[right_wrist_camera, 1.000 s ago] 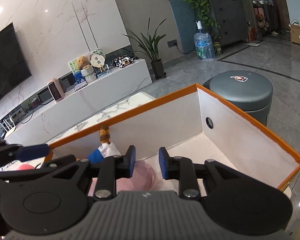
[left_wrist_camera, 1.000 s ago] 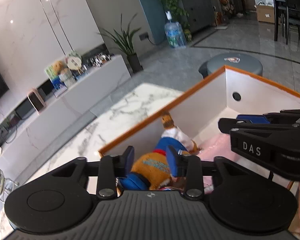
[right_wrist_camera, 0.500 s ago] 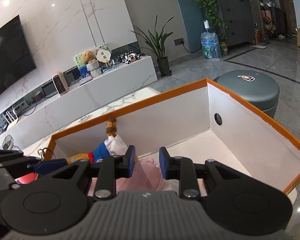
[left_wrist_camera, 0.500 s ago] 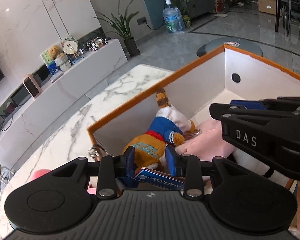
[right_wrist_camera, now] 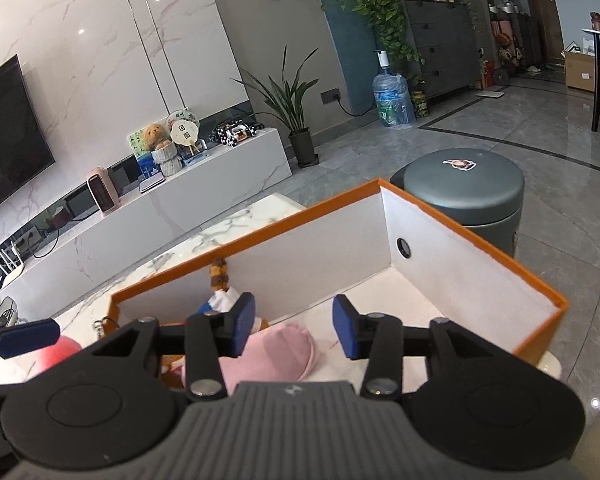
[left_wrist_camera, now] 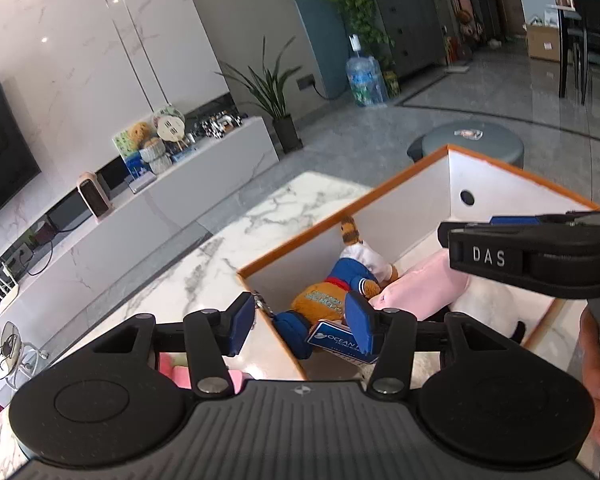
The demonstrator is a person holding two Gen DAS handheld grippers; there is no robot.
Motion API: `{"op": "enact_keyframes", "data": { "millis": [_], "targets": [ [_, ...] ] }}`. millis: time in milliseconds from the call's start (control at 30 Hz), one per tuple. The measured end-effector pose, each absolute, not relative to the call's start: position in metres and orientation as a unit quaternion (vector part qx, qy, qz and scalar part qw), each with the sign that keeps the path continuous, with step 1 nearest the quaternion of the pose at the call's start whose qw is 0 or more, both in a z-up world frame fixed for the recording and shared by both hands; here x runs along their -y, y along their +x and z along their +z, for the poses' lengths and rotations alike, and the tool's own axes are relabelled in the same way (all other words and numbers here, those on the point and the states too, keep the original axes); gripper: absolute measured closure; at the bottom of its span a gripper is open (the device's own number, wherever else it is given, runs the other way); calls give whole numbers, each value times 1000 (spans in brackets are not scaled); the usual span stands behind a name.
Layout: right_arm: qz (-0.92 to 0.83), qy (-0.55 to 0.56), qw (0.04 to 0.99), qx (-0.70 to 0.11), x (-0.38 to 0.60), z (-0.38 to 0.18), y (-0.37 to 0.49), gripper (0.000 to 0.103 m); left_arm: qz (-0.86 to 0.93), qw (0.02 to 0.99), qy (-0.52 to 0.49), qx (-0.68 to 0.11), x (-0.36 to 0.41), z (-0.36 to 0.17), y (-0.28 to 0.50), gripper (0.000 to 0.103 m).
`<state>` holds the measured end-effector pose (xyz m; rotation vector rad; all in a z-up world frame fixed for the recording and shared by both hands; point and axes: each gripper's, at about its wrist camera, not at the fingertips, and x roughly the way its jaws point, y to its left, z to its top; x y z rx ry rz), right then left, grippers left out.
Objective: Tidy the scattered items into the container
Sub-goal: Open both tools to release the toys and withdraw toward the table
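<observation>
An orange-rimmed white box [left_wrist_camera: 300, 249] stands on the marble table; it also shows in the right wrist view [right_wrist_camera: 472, 256]. Inside lie an orange plush toy in blue and white clothes [left_wrist_camera: 340, 284] with a blue tag, and a pink plush [left_wrist_camera: 424, 284], also seen in the right wrist view [right_wrist_camera: 276, 356]. My left gripper [left_wrist_camera: 304, 324] is open and empty above the box's near left corner. My right gripper [right_wrist_camera: 294, 330] is open and empty above the pink plush. The right gripper shows from the side in the left wrist view [left_wrist_camera: 532, 252].
A pink item [left_wrist_camera: 180, 372] lies on the marble table [left_wrist_camera: 204, 268] left of the box, and a red-pink one [right_wrist_camera: 64, 352] shows in the right wrist view. A grey round stool [right_wrist_camera: 468, 196] stands behind the box. A white TV bench [right_wrist_camera: 172, 208] runs along the far wall.
Both grippers have opened; the left let go of the orange plush toy, which now lies in the box. Both have pulled back and up from the box.
</observation>
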<state>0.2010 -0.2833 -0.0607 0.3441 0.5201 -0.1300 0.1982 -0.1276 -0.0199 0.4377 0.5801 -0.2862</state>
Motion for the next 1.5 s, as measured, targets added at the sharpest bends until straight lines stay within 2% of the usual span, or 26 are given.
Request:
{"op": "enact_keyframes", "data": {
  "millis": [433, 833, 1067, 1500],
  "targets": [
    [-28, 136, 964, -225, 244, -17, 138, 33, -114, 951, 170, -232, 88, 23, 139, 36],
    [20, 82, 971, -223, 193, 2, 102, 27, -61, 965, 130, -220, 37, 40, 102, 34],
    [56, 31, 963, -261, 154, -3, 90, 24, -22, 969, 89, -230, -2, 39, 89, 34],
    [101, -49, 955, -274, 89, -13, 73, 20, 36, 968, 25, -249, -71, 28, 72, 33]
  ]
}}
